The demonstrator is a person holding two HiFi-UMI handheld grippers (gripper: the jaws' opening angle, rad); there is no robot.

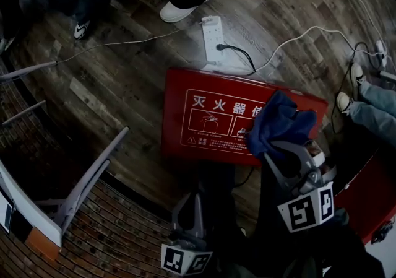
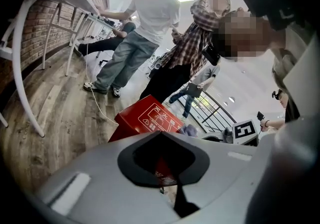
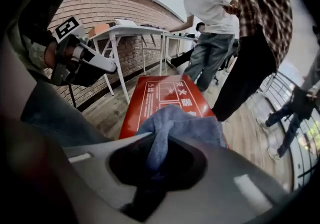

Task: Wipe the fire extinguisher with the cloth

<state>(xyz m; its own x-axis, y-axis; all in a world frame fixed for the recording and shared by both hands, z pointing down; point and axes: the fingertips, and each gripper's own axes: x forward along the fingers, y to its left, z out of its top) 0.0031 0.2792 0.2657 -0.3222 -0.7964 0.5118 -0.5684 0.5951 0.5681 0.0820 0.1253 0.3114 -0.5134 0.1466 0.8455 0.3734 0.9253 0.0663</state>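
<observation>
A red fire extinguisher box (image 1: 210, 122) with white print lies flat on the wooden floor; it also shows in the left gripper view (image 2: 145, 115) and the right gripper view (image 3: 160, 93). A blue cloth (image 1: 278, 123) rests bunched on the box's right part. My right gripper (image 1: 283, 150) is shut on the cloth (image 3: 180, 123), which runs down between its jaws. My left gripper (image 1: 193, 202) hangs near the box's front edge, apart from the cloth, jaws together with nothing between them (image 2: 172, 183). No extinguisher cylinder is visible.
A white power strip (image 1: 212, 38) with cables lies just beyond the box. People's feet (image 1: 179, 10) stand around it, and a seated person's legs (image 1: 371, 103) are at right. White table legs (image 1: 86, 178) and a brick wall base are at left. Another red object (image 1: 365, 199) sits lower right.
</observation>
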